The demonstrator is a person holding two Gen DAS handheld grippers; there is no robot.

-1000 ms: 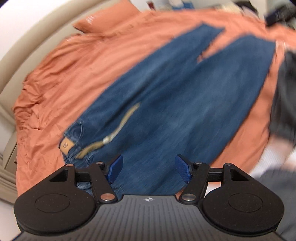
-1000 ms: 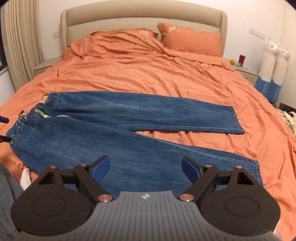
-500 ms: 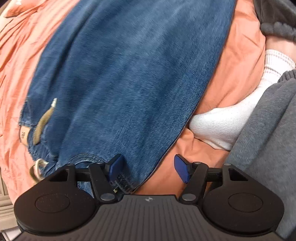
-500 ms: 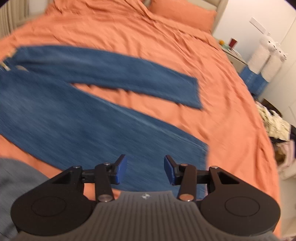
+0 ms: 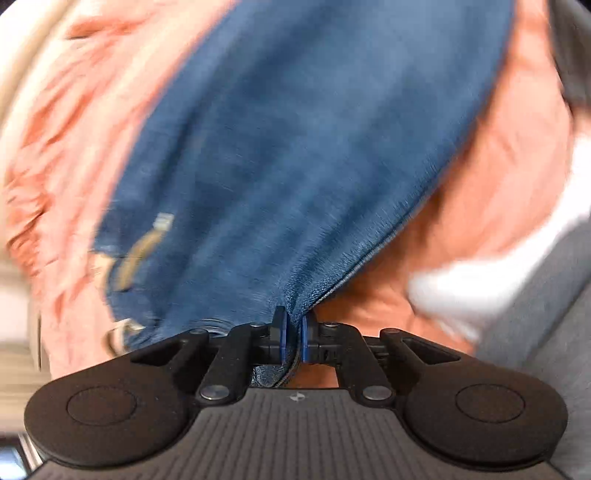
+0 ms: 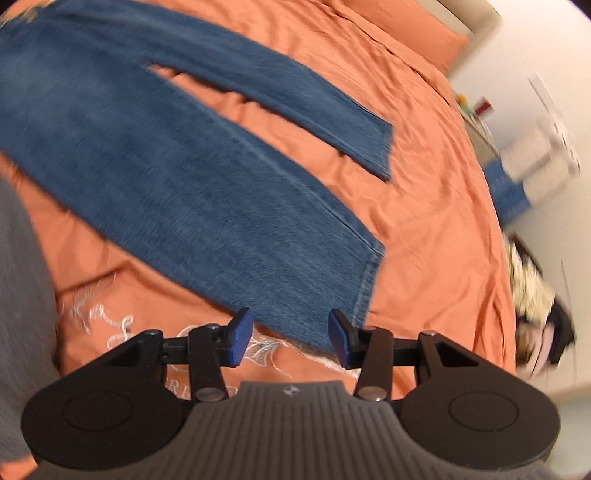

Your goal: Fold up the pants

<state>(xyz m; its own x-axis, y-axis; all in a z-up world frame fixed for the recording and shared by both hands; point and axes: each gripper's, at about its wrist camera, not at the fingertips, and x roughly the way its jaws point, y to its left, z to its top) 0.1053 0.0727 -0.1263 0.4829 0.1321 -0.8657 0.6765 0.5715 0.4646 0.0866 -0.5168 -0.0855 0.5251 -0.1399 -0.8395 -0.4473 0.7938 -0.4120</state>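
Observation:
Blue jeans [image 5: 295,147] lie flat on an orange bed sheet [image 5: 480,184], with a tan drawstring [image 5: 144,251] at the waist. My left gripper [image 5: 291,339] is shut on the jeans' near edge by the waist, and the denim bunches up between the blue pads. In the right wrist view both legs of the jeans [image 6: 184,184] stretch to the right. My right gripper [image 6: 291,341] stands half open just over the near corner of the closer leg's hem [image 6: 364,291]. Its pads do not touch the cloth.
A person's white sock [image 5: 461,288] and grey trouser leg [image 5: 535,314] rest on the bed beside the waist. An orange pillow [image 6: 424,33] lies at the head. A nightstand [image 6: 476,110] and a pile of clothes [image 6: 532,295] are off the bed's right side.
My left gripper dropped to the jeans' waist edge and shut on the denim. My right gripper swung right and down to the near leg's hem, its jaws narrowing by about half.

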